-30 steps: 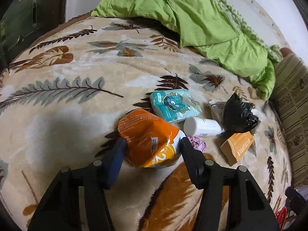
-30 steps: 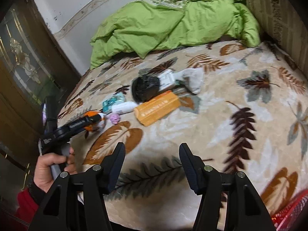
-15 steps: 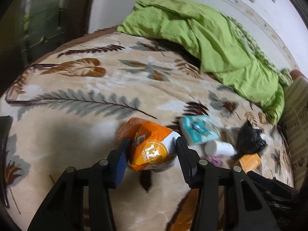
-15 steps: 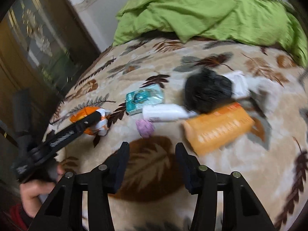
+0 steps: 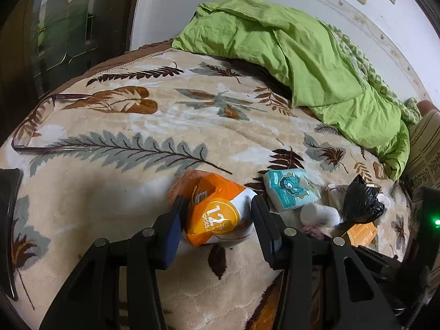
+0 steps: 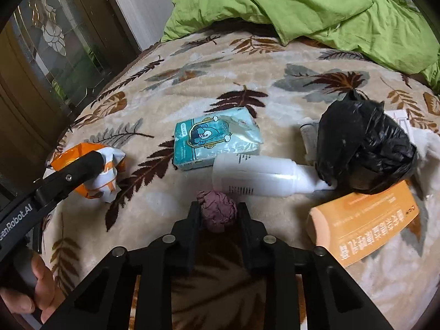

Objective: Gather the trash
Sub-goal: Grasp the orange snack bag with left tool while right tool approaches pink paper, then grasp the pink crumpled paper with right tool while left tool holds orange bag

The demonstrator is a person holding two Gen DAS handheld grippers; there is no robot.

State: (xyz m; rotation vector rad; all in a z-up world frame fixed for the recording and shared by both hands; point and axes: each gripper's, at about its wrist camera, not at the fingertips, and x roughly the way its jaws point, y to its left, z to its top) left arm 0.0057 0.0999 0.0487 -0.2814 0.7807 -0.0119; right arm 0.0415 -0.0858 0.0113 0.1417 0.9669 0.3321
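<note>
The left gripper pinches an orange pouch and holds it just above the blanket. The right gripper has just been closing, its jaws now against a purple wad lying on the blanket beside a white bottle, a tissue pack, a black bag and an orange box.

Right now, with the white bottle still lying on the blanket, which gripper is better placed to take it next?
Right, probably. The right gripper sits beside the white bottle, closing around the purple wad. The left gripper clamps the orange packet, farther away.
</note>
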